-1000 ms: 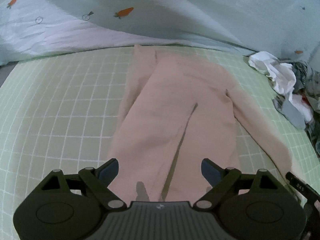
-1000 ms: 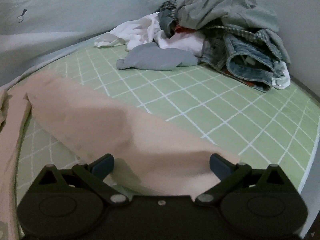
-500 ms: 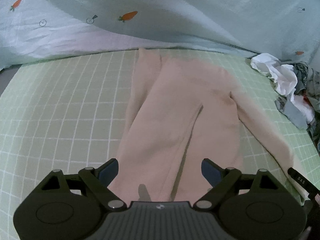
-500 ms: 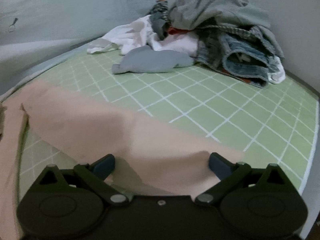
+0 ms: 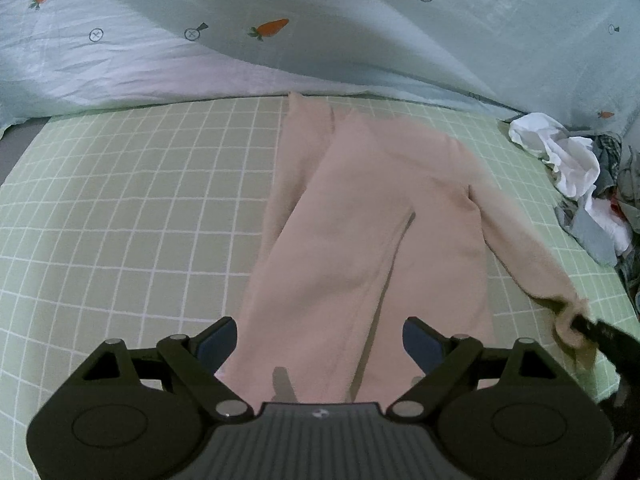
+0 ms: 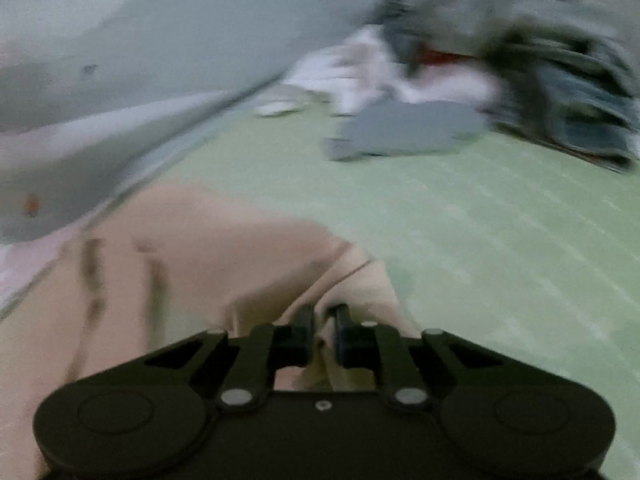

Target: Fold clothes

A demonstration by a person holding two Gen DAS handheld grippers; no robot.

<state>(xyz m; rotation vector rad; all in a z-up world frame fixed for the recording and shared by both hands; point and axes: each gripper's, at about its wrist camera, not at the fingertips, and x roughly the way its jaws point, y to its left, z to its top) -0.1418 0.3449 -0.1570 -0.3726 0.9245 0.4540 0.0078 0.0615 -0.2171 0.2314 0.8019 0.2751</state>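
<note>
A pale pink long-sleeved garment (image 5: 360, 232) lies flat on the green checked sheet (image 5: 120, 208), its body running away from me. My left gripper (image 5: 320, 340) hangs open over the garment's near hem, touching nothing. The right sleeve (image 5: 532, 264) stretches out to the right, its cuff bunched and lifted off the sheet. My right gripper (image 6: 325, 330) is closing on that pink cuff (image 6: 352, 280), and the cloth sits pinched between its narrow jaws. It also shows as a dark bar (image 5: 600, 334) in the left wrist view. The right wrist view is blurred.
A pale blue quilt with carrot prints (image 5: 280, 28) borders the far side of the sheet. A heap of unfolded clothes (image 6: 500, 72), white, grey and denim, sits at the far right, with a grey piece (image 6: 404, 128) lying nearest.
My right gripper's jaws have gone from wide open to nearly closed on the sleeve cuff, and it has risen and turned, lifting the cuff. The left gripper has stayed open over the hem.
</note>
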